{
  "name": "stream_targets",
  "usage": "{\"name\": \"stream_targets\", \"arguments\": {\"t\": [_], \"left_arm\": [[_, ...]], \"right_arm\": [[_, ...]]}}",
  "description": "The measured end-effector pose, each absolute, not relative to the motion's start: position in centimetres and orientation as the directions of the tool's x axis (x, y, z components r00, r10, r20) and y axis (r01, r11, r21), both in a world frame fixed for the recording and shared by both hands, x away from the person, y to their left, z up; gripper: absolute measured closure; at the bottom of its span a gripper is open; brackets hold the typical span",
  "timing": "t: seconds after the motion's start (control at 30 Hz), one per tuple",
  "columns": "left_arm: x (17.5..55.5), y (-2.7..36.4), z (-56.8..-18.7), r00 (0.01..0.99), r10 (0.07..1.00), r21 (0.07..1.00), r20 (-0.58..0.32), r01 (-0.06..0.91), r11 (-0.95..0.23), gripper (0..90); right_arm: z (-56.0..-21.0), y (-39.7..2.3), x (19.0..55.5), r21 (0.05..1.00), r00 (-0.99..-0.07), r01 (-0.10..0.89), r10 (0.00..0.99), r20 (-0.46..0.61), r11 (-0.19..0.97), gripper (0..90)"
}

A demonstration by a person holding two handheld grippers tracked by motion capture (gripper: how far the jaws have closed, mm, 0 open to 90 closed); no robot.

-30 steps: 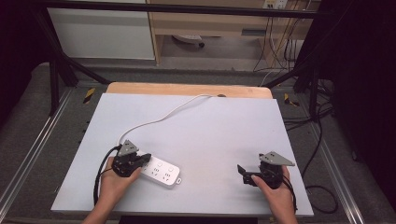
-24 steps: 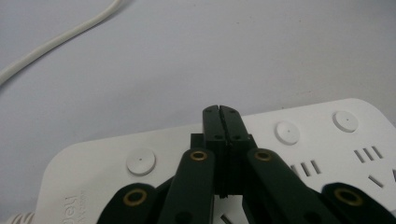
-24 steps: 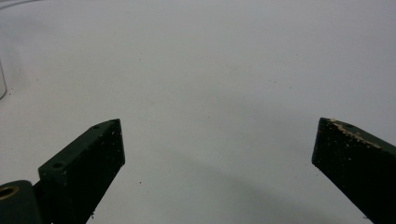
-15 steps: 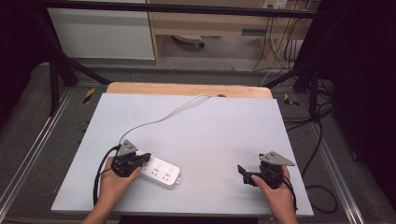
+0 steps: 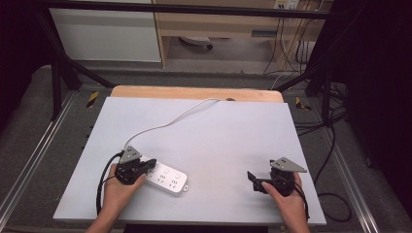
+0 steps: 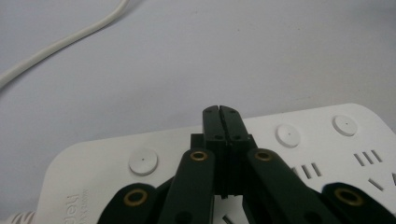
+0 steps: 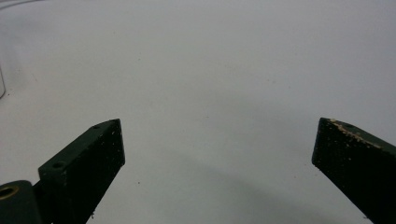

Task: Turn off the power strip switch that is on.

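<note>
Pale grey tabletop [image 5: 218, 141] carries a white plastic power strip [image 5: 167, 177] at your near left. Your left gripper [image 6: 219, 112], fingers pressed together, rests over it; your right gripper [image 7: 217, 154] hangs spread wide, empty. Likely rigid, light, slick: grip its long edges, and mind the trailing white cord [image 5: 165, 124].

A flat white plastic power strip [image 5: 165, 177] with round white buttons and dark socket slots trails a white cord [image 5: 167, 121] over the pale grey bench [image 5: 218, 141], which has a light wooden far edge. Both black metal claws, left [image 6: 220, 113] and right [image 7: 215, 144], carry brass-coloured rivets; the right one shows pale specks.
</note>
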State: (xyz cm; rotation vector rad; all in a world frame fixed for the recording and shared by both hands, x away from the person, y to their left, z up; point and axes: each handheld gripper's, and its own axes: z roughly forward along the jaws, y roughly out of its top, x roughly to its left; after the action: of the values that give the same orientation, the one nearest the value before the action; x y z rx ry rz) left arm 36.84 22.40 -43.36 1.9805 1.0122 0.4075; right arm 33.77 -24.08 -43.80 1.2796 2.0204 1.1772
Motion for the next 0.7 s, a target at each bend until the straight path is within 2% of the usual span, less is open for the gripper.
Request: {"name": "stream_targets", "arguments": {"t": [0.7], "left_arm": [[36.88, 22.36, -43.42, 0.623, 0.777, 0.811, -0.092, 0.500, -0.305, 90.0]], "right_arm": [[-43.76, -24.06, 33.73, 0.852, -0.455, 0.484, 0.889, 0.051, 0.198, 3.1]]}}
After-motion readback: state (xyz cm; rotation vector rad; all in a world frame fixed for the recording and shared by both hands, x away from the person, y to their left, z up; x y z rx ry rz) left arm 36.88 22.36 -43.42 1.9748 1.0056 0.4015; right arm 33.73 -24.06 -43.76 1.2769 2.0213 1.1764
